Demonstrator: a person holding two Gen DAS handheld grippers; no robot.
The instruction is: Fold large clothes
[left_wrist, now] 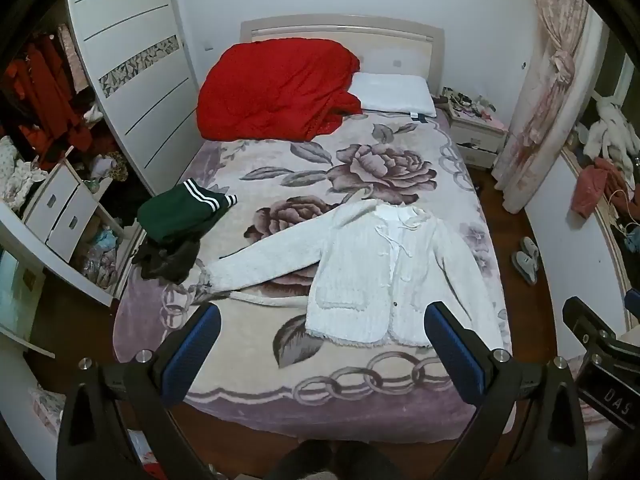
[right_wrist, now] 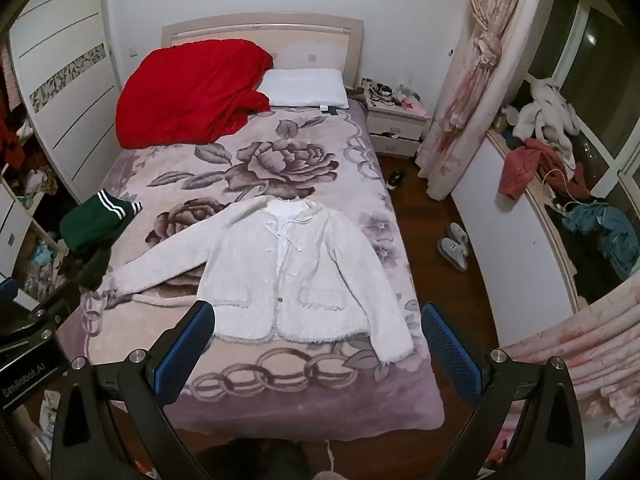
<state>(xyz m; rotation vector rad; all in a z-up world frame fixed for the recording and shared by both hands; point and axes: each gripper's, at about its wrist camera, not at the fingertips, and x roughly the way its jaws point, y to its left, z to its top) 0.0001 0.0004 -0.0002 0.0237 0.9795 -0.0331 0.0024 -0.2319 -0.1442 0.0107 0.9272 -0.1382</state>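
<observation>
A white fluffy cardigan (left_wrist: 376, 276) lies flat, front up, on the flowered bed cover (left_wrist: 360, 168). Its left sleeve stretches out toward the left bed edge; its right sleeve runs down along the body. It also shows in the right wrist view (right_wrist: 292, 272). My left gripper (left_wrist: 322, 320) is open and empty, held above the foot of the bed, short of the cardigan's hem. My right gripper (right_wrist: 316, 320) is open and empty, also above the foot of the bed. Its body shows at the right edge of the left wrist view (left_wrist: 600, 356).
A folded green garment with white stripes (left_wrist: 184, 212) sits on dark clothes (left_wrist: 168, 264) at the bed's left edge. A red quilt (left_wrist: 276, 88) and a white pillow (left_wrist: 392, 92) lie at the head. Slippers (right_wrist: 454, 246) sit on the wood floor right of the bed. A nightstand (right_wrist: 394, 120) stands at the far right.
</observation>
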